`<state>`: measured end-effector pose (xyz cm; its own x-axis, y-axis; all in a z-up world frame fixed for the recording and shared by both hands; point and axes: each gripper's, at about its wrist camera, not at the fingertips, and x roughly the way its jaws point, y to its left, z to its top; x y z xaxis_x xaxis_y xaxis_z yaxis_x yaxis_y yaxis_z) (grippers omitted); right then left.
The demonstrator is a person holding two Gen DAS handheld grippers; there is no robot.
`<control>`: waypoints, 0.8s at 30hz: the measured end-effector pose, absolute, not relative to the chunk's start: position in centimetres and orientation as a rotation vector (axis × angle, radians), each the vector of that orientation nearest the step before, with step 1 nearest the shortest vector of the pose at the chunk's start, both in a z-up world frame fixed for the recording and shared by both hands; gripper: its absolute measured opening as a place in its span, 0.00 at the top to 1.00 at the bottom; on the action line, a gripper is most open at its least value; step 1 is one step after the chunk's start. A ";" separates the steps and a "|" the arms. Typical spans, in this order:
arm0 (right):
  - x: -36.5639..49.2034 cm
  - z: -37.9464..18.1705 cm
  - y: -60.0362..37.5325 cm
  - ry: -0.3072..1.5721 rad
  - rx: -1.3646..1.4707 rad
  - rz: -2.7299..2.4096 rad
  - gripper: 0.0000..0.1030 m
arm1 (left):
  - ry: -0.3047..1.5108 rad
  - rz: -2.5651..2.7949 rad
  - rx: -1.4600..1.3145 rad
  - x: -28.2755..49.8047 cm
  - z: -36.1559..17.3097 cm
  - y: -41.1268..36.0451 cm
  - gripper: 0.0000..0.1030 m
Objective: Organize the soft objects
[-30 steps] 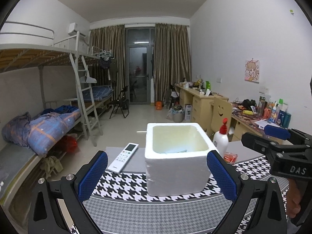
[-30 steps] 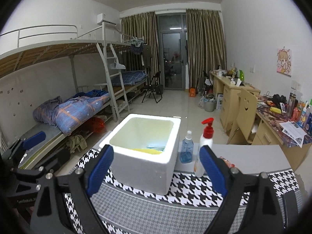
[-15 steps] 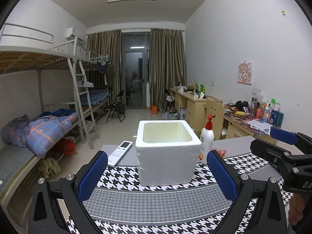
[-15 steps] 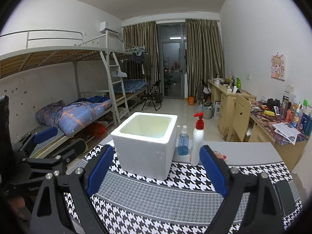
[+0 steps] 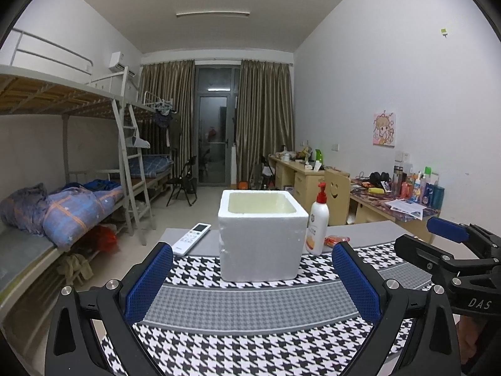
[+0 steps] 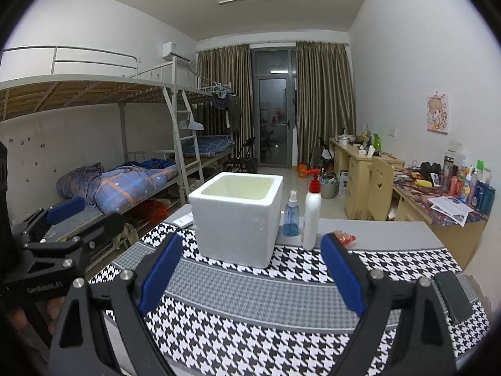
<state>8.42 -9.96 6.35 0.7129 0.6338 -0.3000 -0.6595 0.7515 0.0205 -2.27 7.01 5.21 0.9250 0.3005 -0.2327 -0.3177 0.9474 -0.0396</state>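
Counted on the table: one foam box [image 6: 238, 216], two bottles (pump [image 6: 311, 211], spray [image 6: 290, 219]), one remote [image 5: 192, 234], one phone [image 6: 452, 296].

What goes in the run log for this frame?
left gripper: open, empty | right gripper: open, empty | foam box: upright on mat, contents hidden

Remote [image 5: 192, 234], lotion bottle [image 5: 317, 222], spray bottle [image 6: 290, 214] on table [image 6: 391, 230].

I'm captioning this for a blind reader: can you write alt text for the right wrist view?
Open right tongs hover empty over a houndstooth mat facing a white foam box. A spray bottle and pump bottle stand right of it; the left tongs show at left.
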 end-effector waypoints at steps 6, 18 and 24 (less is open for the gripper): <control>7.0 5.3 -10.5 0.280 -0.077 0.719 0.10 | 0.202 0.375 -0.056 -3.2 4.2 6.7 0.01; 5.2 3.3 -11.7 0.220 -0.035 0.665 0.10 | 0.151 0.361 -0.054 -5.3 2.5 6.1 0.01; 4.6 2.6 -12.1 0.199 -0.032 0.632 0.10 | 0.148 0.349 -0.071 -5.3 1.9 6.0 0.01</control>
<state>4.61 -12.08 2.61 0.7884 0.5837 -0.1944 -0.5899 0.8069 0.0305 -5.29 6.01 1.87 0.9291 0.3353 -0.1564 -0.3456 0.9374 -0.0434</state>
